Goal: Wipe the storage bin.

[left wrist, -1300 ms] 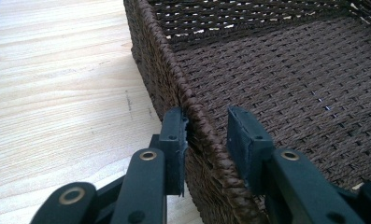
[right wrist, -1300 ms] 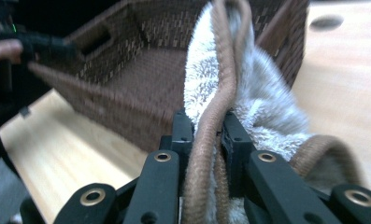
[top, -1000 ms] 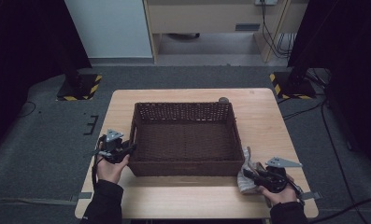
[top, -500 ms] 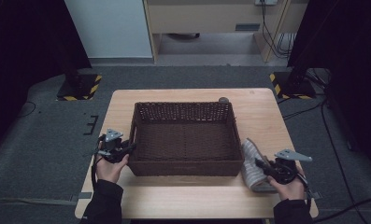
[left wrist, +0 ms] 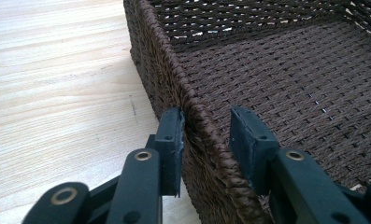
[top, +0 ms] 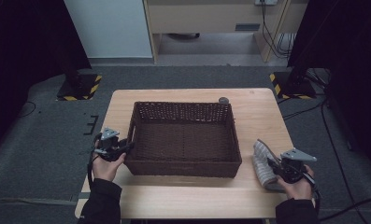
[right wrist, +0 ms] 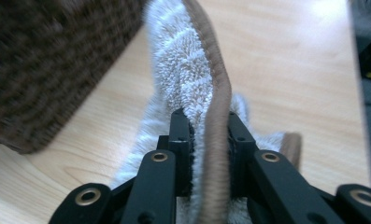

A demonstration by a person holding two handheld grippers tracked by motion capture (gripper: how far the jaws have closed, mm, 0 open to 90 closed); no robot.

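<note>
1. On the left, we see the left gripper [top: 122,149] at the near left corner of the dark woven basket [top: 185,165], held in the person's left hand [top: 106,164].
2. In the left gripper view we find its jaws apart, standing astride the basket's rim [left wrist: 192,105]: one jaw outside the wall and close against it, the other inside over the woven floor, with a gap between it and the rim.
3. The basket sits in the middle of the wooden table [top: 258,112].
4. To the right of the basket, we see a grey towel [top: 262,163] with a brown edge lying on the table, just beside the basket's right wall.
5. The right gripper [top: 276,167] is at the towel's near end; in the right gripper view its jaws are closed tight on the towel [right wrist: 192,70], the brown edge [right wrist: 218,93] running up between them and away from the jaws.
</note>
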